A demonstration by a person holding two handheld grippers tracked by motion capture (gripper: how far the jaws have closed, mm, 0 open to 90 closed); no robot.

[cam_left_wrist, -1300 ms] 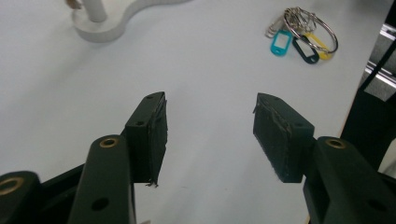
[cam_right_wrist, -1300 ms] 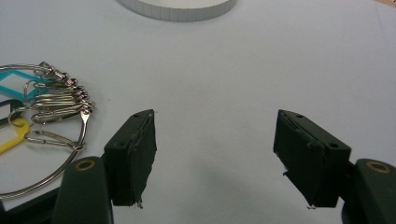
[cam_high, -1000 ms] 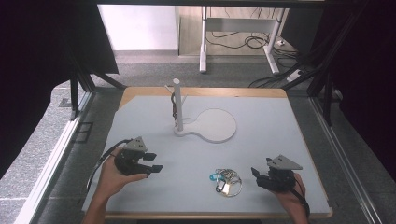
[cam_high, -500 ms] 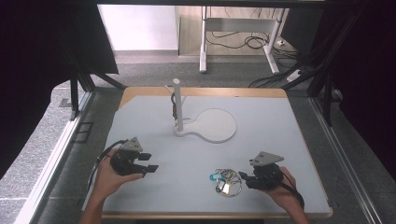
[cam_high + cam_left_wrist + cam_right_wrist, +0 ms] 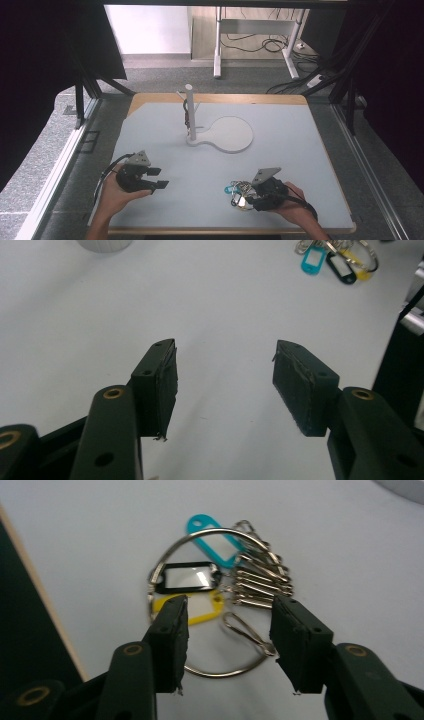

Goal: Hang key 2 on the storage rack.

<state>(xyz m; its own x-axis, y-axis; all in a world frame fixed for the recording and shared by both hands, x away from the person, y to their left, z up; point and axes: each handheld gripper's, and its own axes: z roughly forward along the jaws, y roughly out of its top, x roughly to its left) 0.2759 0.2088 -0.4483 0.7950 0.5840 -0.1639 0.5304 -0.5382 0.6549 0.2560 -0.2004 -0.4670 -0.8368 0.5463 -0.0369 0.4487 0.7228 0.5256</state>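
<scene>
Since the earlier frame, the right gripper point(image 5: 243, 196) had slid leftward across the table point(image 5: 300, 150) onto the key ring point(image 5: 210, 600), its jaws closing partway. They stood apart astride the ring's near arc, pads not pressing it; coloured tags lay just beyond the tips. Well off to the side, the left gripper point(image 5: 225, 385) hovered wide open, holding nothing.

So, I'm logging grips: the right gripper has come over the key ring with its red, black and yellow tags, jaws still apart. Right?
Nearly: no tag is red. The right gripper view shows the key ring carrying teal, black and yellow tags, between the right gripper's closing jaws.
</scene>
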